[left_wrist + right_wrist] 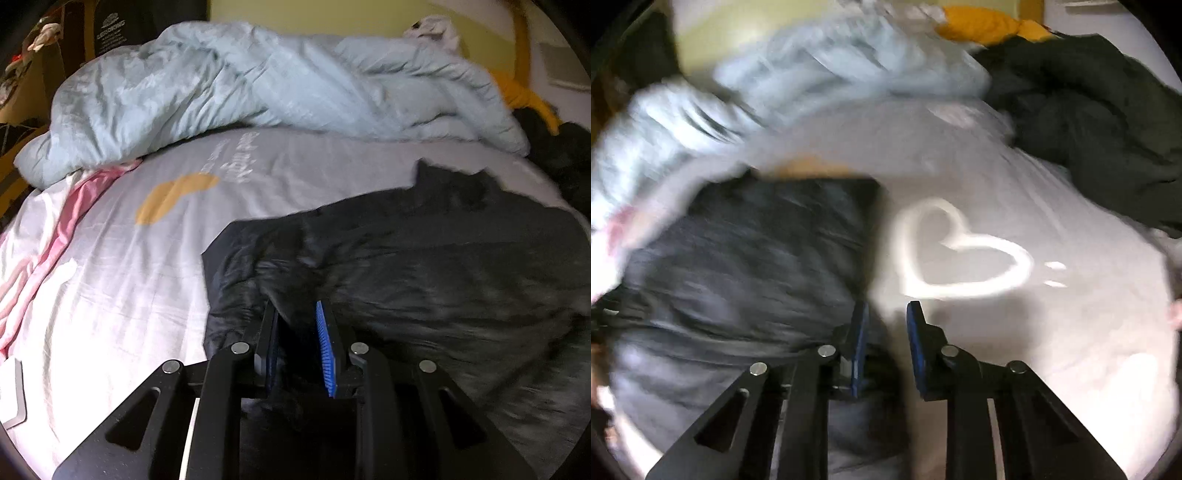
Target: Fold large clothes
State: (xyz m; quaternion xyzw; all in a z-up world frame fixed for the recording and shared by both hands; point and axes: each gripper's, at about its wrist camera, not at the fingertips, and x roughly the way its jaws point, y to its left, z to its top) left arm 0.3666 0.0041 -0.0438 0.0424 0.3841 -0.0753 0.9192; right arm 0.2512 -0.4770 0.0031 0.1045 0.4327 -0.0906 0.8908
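A large black garment (424, 266) lies crumpled on the pale bed sheet (129, 277). In the left wrist view my left gripper (297, 306) is at its near left part, and a raised fold of the black cloth is pinched between the blue pads. The right wrist view is blurred. There the same garment (750, 251) spreads to the left, its right edge running down to my right gripper (886, 306). That gripper stands over this edge with its jaws a little apart, and only sheet and shadow show in the gap.
A light blue duvet (221, 85) is heaped along the far side of the bed. A dark pile of clothes (1089, 122) and an orange item (990, 22) sit at the far right. Pink cloth (74, 206) lies at the left. A white heart print (960, 254) marks the sheet.
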